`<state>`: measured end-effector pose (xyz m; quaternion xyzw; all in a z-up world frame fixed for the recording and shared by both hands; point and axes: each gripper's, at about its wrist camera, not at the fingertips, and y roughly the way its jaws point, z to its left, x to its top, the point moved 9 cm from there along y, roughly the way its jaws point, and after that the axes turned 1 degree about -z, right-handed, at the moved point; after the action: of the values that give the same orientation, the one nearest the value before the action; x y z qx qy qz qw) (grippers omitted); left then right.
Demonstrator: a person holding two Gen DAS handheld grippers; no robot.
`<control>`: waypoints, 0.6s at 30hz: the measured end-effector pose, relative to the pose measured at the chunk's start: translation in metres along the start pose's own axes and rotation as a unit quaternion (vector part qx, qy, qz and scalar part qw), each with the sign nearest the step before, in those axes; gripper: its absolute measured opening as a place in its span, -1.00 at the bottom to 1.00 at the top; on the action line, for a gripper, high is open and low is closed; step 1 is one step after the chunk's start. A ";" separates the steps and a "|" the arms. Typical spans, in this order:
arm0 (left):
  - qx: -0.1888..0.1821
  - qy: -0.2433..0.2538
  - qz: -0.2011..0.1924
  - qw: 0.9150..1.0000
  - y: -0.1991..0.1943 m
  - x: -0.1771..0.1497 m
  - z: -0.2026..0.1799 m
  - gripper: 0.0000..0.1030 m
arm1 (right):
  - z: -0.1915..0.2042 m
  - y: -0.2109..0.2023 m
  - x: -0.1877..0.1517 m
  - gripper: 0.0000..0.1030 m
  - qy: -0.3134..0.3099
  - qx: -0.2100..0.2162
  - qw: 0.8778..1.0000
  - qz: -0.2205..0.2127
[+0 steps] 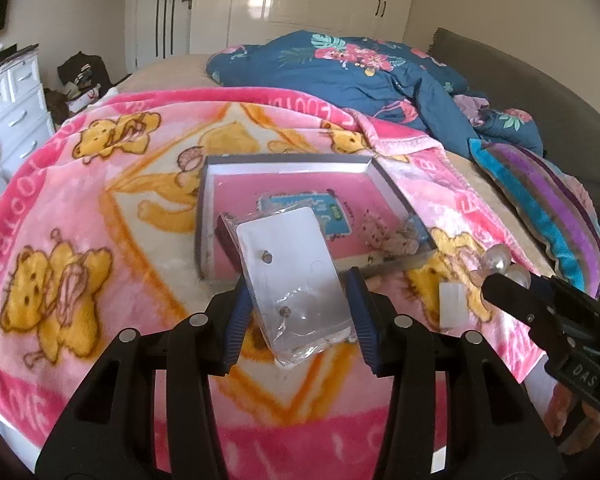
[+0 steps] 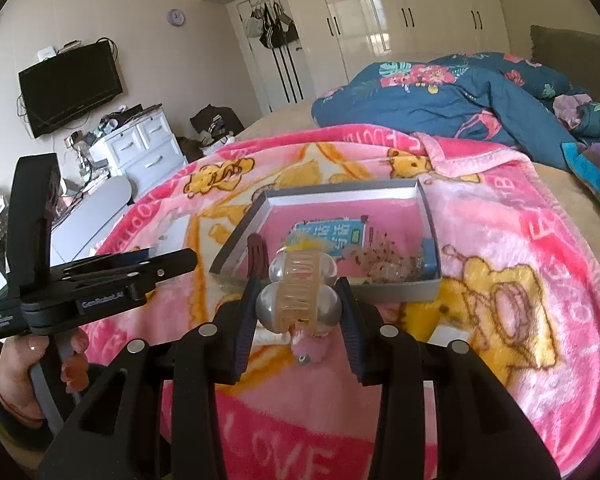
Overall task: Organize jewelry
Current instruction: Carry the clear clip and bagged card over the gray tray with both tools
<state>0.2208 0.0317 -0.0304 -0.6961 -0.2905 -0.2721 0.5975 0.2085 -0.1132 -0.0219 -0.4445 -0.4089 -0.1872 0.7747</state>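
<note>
My left gripper (image 1: pixel 298 292) is shut on a white earring card in a clear plastic sleeve (image 1: pixel 288 256), which it holds tilted above the pink blanket in front of the box. The grey open box with a pink lining (image 1: pixel 208 200) (image 2: pixel 340 196) holds a blue packet (image 1: pixel 300 208) (image 2: pixel 328 236) and a beaded piece (image 1: pixel 384 236) (image 2: pixel 384 260). A translucent hair claw with pearl balls (image 2: pixel 300 292) (image 1: pixel 498 260) sits between the pads of my right gripper (image 2: pixel 300 284) (image 1: pixel 496 276), which is shut on it just short of the box's near wall. In the right wrist view, a hand holds the left gripper (image 2: pixel 180 260) at the left.
A pink bear-print blanket (image 1: pixel 100 208) covers the bed. A small white card (image 1: pixel 454 304) lies on it near the box's right corner. A blue floral duvet (image 1: pixel 360 68) and a striped pillow (image 1: pixel 548 208) lie behind and to the right. White drawers (image 2: pixel 140 148) stand to the left.
</note>
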 end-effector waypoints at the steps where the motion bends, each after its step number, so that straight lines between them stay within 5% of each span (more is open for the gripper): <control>1: 0.000 0.001 0.001 1.000 0.002 0.003 -0.001 -0.26 | -0.001 0.000 0.002 -0.28 0.000 -0.001 1.000 -0.002; 18: -0.009 0.005 0.006 1.000 0.039 0.044 -0.008 -0.26 | -0.022 0.016 0.047 -0.28 0.010 -0.018 0.999 -0.028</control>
<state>0.2785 0.0223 -0.0237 -0.7017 -0.2813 -0.2747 0.5941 0.2569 -0.1197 0.0013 -0.4445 -0.4100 -0.2210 0.7651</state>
